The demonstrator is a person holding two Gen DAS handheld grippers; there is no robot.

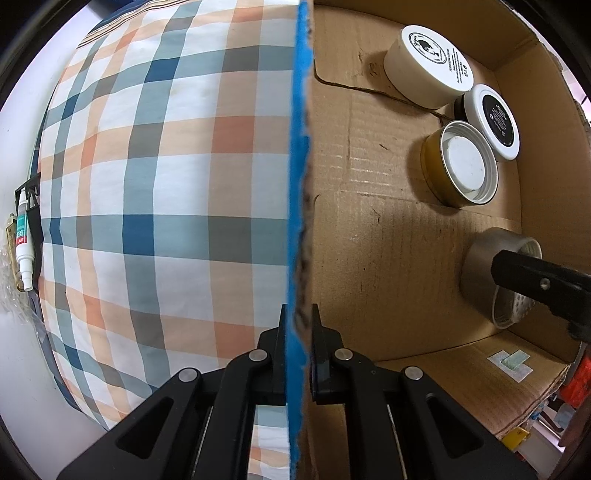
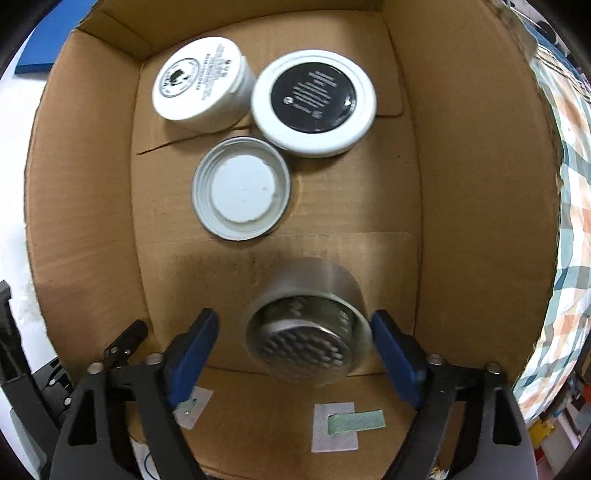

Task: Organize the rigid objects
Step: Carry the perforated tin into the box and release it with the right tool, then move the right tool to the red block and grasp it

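Observation:
A cardboard box point(image 2: 461, 184) holds several round things: a white jar point(image 2: 201, 83), a white lid with a black label point(image 2: 314, 101), an upturned metal cap point(image 2: 240, 188) and a silver tin point(image 2: 310, 332) on its side, blurred. My right gripper point(image 2: 293, 345) is open, its blue pads either side of the silver tin, apart from it. My left gripper point(image 1: 298, 325) is shut on the box's blue-edged wall point(image 1: 300, 166). The left wrist view shows the white jar point(image 1: 421, 66), the black-label lid point(image 1: 495, 122), the gold-sided cap point(image 1: 461, 166) and the silver tin point(image 1: 484, 266).
A plaid cushion point(image 1: 155, 192) lies left of the box. A white glue tube point(image 1: 23, 240) lies at the far left. Tape patches point(image 2: 340, 424) stick to the near flap. A blue board point(image 2: 55, 33) lies beyond the box.

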